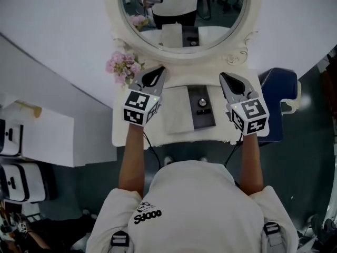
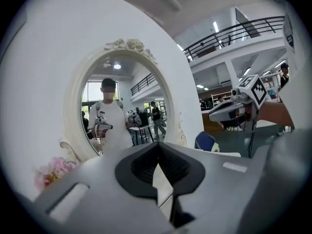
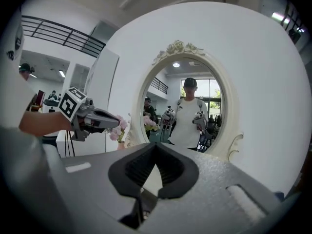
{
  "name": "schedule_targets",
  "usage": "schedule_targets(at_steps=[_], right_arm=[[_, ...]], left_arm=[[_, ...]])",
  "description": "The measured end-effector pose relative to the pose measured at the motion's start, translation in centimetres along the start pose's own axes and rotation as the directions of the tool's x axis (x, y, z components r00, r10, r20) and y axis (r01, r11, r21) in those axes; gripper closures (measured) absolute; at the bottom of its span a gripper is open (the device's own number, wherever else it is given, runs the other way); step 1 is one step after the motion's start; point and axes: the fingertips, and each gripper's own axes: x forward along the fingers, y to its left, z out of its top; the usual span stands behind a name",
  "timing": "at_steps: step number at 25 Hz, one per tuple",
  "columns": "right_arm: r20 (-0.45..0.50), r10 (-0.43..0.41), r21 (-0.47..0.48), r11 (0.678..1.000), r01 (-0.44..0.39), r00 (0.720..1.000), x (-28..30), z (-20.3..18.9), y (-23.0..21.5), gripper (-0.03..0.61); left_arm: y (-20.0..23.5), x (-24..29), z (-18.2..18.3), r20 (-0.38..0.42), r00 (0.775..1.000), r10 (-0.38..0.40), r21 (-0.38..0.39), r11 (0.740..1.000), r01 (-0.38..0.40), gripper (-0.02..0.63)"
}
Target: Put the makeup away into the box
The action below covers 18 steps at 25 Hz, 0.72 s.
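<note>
— What are the two grippers doing at this moment?

— Both are hanging well above the table (image 1: 179, 138), pointing nearly level at the mirror (image 1: 181, 15). The left gripper (image 1: 158, 73) is pressing its jaws together on nothing, and the right gripper (image 1: 225, 78) is doing the same. Each gripper view is showing closed jaws with only the mirror behind them.

— And where is the makeup lying?

— A small round thing, the makeup (image 1: 202, 104) I am guessing, is sitting in the dark box (image 1: 202, 122) in the middle of the table, between the two grippers and lower than them. It is too small for naming it surely. A pale flat piece (image 1: 175, 109) is lying just beside the box, at the left gripper's side; maybe the lid, I cannot tell.

— So what is the step asking for?

— I am judging that nothing is being carried, so the hands are either beginning or finishing. If more makeup is waiting, a gripper going down should be spreading its jaws first, before reaching, and coming from above, not from the side. The left one should be moving with care, because the flowers (image 1: 124, 67) are standing near it.

— And what is going wrong most easily?

— Jaws coming down pressed together are only pushing the small thing away, not pinching it.
</note>
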Motion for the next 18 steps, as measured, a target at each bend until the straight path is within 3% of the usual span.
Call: schedule_targets(at_steps=[4,9,18], right_arm=[[0.037,-0.002,-0.022,1.000,0.003,0.999,0.4,2.6,1.1,0.577],[0.087,-0.003,-0.066,0.998,0.009,0.996,0.7,5.7,1.8,0.577],[0.108,-0.015,-0.118,0.993,0.028,0.994,0.8,7.8,2.5,0.577]], left_arm=[[0.4,-1.4,2.4,0.067,0.997,-0.023,0.024,0.999,0.021,0.597],[1.7,-3.1,5.2,0.134,0.991,0.001,0.067,0.998,-0.010,0.597],[2.3,-4.4,7.0,0.171,0.985,0.000,0.111,0.994,-0.019,0.597]])
